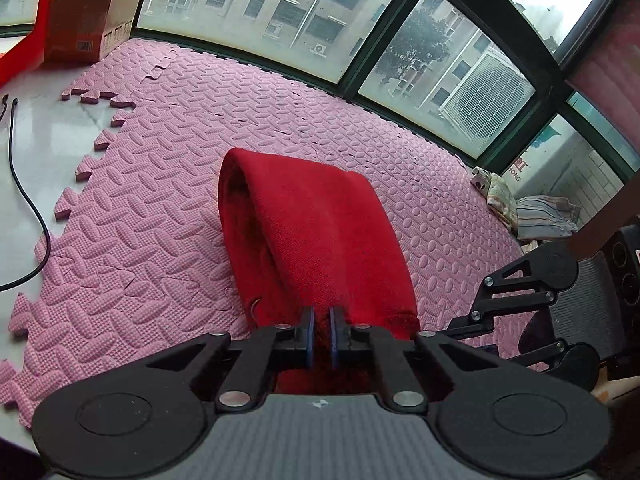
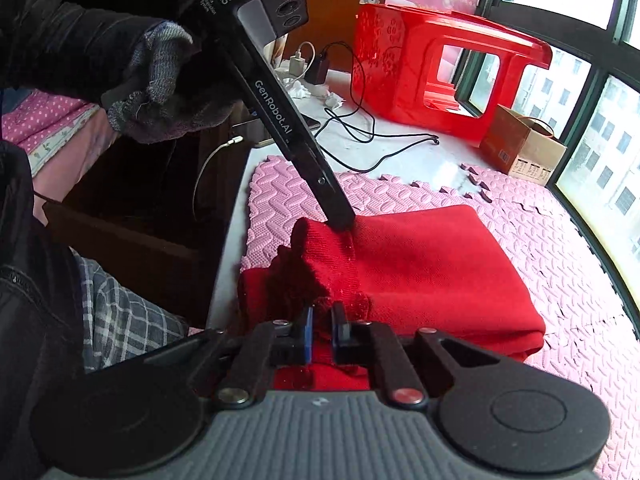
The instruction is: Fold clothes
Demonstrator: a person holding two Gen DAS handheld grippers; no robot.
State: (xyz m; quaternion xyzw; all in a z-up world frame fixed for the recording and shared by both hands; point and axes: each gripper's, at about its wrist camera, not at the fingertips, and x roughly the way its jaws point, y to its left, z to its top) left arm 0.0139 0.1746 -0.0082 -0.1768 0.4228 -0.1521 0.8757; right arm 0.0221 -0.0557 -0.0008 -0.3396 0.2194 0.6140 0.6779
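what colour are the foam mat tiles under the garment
Pink, with embossed patterns, on the foam mat tiles; the left wrist view shows them best, under the red garment.

- Black linkage arms with silver screws and blue pads (image 1: pixel 310 336) on left gripper (image 1: pixel 321 332).
- Grey knit glove (image 2: pixel 160 80), frayed, above white "GenRobot.AI" lettering (image 2: pixel 273 107).

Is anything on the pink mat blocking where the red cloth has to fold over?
Nothing visible. Both the left gripper and right gripper already pinch the red cloth, and the pink mat around it looks bare.
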